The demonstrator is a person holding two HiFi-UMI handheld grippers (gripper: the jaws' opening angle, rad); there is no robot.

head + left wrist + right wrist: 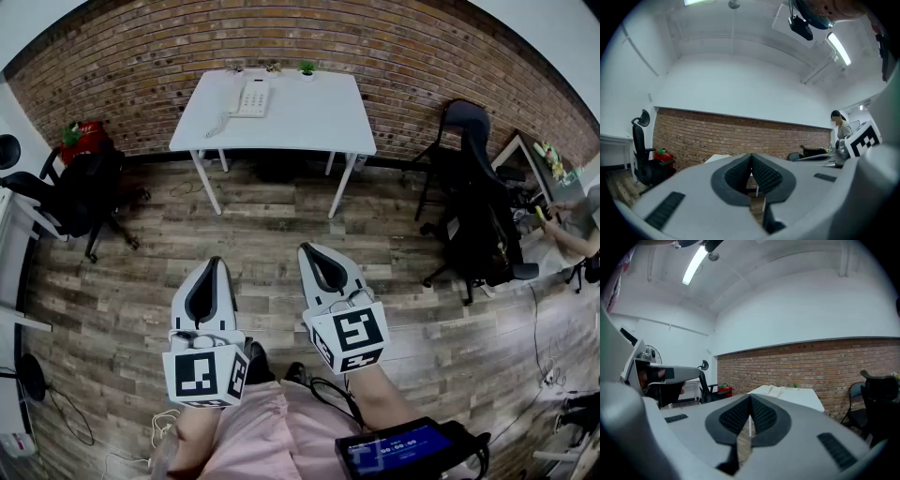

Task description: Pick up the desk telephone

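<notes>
A white desk telephone (pixel 250 97) with a coiled cord lies on the far left part of a white table (pixel 309 127) against the brick wall. Both grippers hover over the wooden floor well short of the table, pointing toward it. My left gripper (pixel 215 265) is shut with nothing between its pads. My right gripper (pixel 310 251) is also shut and empty. In the right gripper view the table (pixel 801 397) shows beyond the closed jaws, with the telephone (pixel 778 390) small on its top. In the left gripper view only the table's corner (pixel 717 158) peeks above the closed jaws (pixel 751 158).
Small potted plants (pixel 307 68) stand at the table's back edge. A black office chair (pixel 80 192) is at the left, with a red item (pixel 82 131) behind it. Another black chair (pixel 478 202) stands at the right. A person (pixel 574 234) sits at a desk far right. Cables lie on the floor.
</notes>
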